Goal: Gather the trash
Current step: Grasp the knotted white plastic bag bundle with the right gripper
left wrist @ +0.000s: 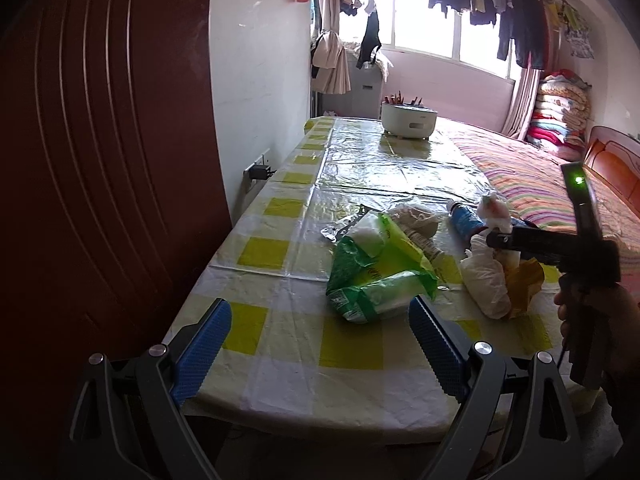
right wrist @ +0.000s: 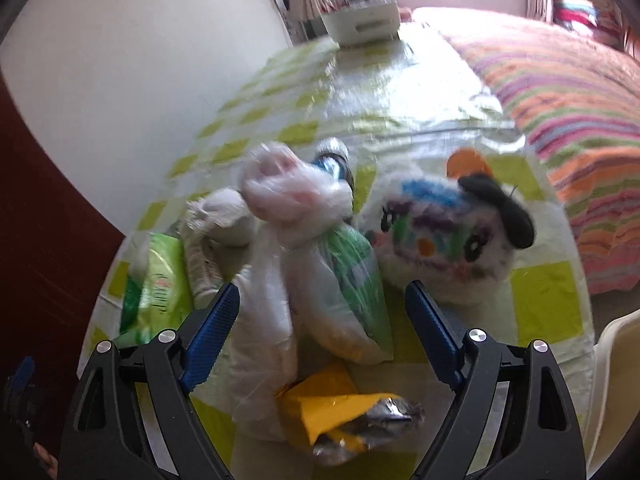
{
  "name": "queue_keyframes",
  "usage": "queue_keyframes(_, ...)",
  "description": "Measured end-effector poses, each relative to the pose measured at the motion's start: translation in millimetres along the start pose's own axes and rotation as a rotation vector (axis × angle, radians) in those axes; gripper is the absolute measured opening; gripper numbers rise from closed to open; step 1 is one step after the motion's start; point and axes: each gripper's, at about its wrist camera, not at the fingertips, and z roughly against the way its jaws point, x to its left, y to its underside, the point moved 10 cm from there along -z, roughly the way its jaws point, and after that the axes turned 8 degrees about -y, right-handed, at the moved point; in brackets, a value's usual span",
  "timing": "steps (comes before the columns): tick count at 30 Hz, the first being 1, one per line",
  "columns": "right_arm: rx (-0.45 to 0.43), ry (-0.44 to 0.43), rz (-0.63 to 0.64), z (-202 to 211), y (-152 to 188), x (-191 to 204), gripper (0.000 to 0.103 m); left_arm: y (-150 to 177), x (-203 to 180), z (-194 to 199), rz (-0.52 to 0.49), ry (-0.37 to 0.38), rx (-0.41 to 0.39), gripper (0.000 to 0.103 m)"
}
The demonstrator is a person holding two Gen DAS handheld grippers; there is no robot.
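**A:** Start from the left wrist view. The left gripper [left wrist: 320, 332] hangs low over the near end of the desk [left wrist: 288, 344], its blue fingers [left wrist: 206, 344] spread wide and gripping nothing. Just past the right finger lies a torn green wrapper [left wrist: 376, 276]; beyond it, a crumpled foil scrap [left wrist: 340, 228] and a balled white tissue [left wrist: 416, 216].

**B:** And further right?

**A:** The right gripper [left wrist: 500, 240], in a person's hand [left wrist: 592, 312], reaches over the knotted white plastic bag [left wrist: 486, 280], with a yellow wrapper [left wrist: 524, 284] against it and a blue tube [left wrist: 468, 222] behind. I'd say the trash sits heaped together so either hand can reach it.

**B:** Now the right wrist view.

**A:** The fingers [right wrist: 214, 340] stand released, nothing pinched, and the picture is a bit blurred. The white plastic bag [right wrist: 264, 312] sits right between them, its knot [right wrist: 280, 188] pointing away. A second clear bag with green inside [right wrist: 348, 292] leans against it, nearer the right finger. Below the fingers lies the yellow wrapper [right wrist: 332, 408] with its foil lining showing.

**B:** The plush toy?

**A:** The panda plush [right wrist: 448, 236] sits beyond the right finger. Probably not trash, so the grasp should stay clear of it. The green wrapper [right wrist: 160, 280] lies outside the left finger.
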Motion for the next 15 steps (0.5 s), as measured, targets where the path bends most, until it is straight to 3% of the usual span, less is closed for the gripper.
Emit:
queue_keyframes(3,0.021,-0.032,-0.039,-7.2,4.1,-3.6,0.08,1.8,0.5,-0.1,0.001,0.002,0.005,0.087)
queue_keyframes(4,0.012,-0.039,-0.049,-6.1,4.6,-5.0,0.073,2.6,0.0,-0.2,-0.002,0.002,0.007,0.087)
queue_keyframes(5,-0.004,-0.051,-0.067,-3.8,3.9,-7.5,0.06,2.7,0.0,-0.7,-0.003,0.001,0.007,0.087)
queue_keyframes(8,-0.01,-0.099,-0.123,0.0,3.4,-12.3,0.05,3.9,-2.3,-0.5,-0.009,0.002,0.007,0.087)
queue_keyframes(15,-0.076,-0.157,-0.113,25.0,2.8,-7.0,0.045,4.2,-12.3,1.3,-0.035,0.011,-0.001,0.087)
